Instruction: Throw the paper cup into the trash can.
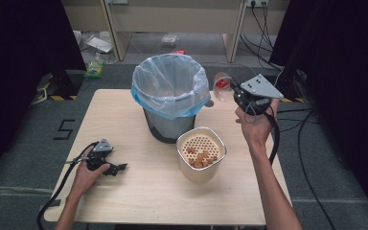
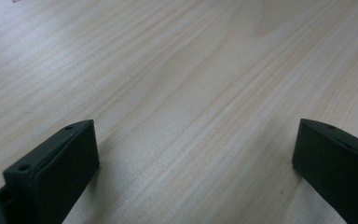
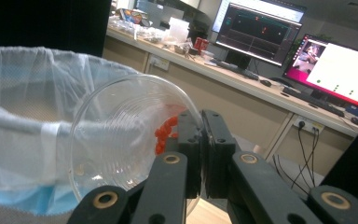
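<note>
High view, taking the lined bin [image 1: 170, 96] as the landmark: it stands on the desk [image 1: 139, 201] near the far edge. Just in front of it, to its right, sits a cream container [image 1: 201, 153] with a perforated insert holding brownish bits. Well apart from the bin, toward the near left, the left tongs [image 1: 120, 167] rest on the wood with jaws spread and nothing between them. Beside the bin's right rim, the right tongs [image 1: 232, 88] pinch the wall of a clear plastic cup [image 1: 222, 87], tilted toward the bin, red pieces [image 3: 165, 133] inside.
</note>
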`<action>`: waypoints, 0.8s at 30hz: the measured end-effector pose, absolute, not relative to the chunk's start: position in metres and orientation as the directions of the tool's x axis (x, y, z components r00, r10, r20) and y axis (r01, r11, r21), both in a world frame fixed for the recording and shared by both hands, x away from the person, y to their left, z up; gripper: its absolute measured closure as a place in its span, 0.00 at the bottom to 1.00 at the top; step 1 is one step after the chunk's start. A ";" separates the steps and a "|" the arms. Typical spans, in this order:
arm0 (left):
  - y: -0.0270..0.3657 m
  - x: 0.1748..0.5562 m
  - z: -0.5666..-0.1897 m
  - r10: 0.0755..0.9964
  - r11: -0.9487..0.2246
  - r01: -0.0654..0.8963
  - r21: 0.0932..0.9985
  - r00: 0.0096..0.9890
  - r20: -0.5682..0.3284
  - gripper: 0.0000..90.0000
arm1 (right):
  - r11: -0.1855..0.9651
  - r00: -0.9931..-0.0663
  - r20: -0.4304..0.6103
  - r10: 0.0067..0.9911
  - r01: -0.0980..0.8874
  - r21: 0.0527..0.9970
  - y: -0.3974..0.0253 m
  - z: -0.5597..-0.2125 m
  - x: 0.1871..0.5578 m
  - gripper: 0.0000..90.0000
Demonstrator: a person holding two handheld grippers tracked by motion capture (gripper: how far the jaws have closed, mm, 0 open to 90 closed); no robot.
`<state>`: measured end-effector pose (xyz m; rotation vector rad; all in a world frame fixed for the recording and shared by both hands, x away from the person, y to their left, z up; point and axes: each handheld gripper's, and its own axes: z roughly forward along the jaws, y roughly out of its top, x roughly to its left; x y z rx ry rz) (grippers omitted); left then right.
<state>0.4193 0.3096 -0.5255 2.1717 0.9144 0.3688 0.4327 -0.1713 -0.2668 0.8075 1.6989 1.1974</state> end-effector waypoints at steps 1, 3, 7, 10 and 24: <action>0.310 0.419 -0.526 0.709 -0.473 0.497 0.727 0.705 -0.020 0.00 | 0.333 -0.399 -0.299 0.867 0.016 0.943 -0.170 -0.264 0.434 0.97; 0.310 0.419 -0.526 0.709 -0.473 0.497 0.727 0.705 -0.020 0.00 | 0.329 -0.397 -0.300 0.867 0.006 0.944 -0.168 -0.258 0.436 0.97; 0.310 0.419 -0.526 0.709 -0.474 0.497 0.727 0.705 -0.020 0.00 | 0.322 -0.401 -0.297 0.866 -0.005 0.947 -0.163 -0.246 0.438 0.97; 0.310 0.419 -0.526 0.709 -0.473 0.496 0.728 0.705 -0.020 0.00 | 0.320 -0.423 -0.295 0.857 -0.015 0.947 -0.150 -0.233 0.444 0.97; 0.310 0.419 -0.526 0.709 -0.473 0.497 0.728 0.705 -0.020 0.00 | 0.358 -0.553 -0.280 0.785 0.035 0.933 -0.081 -0.225 0.482 0.97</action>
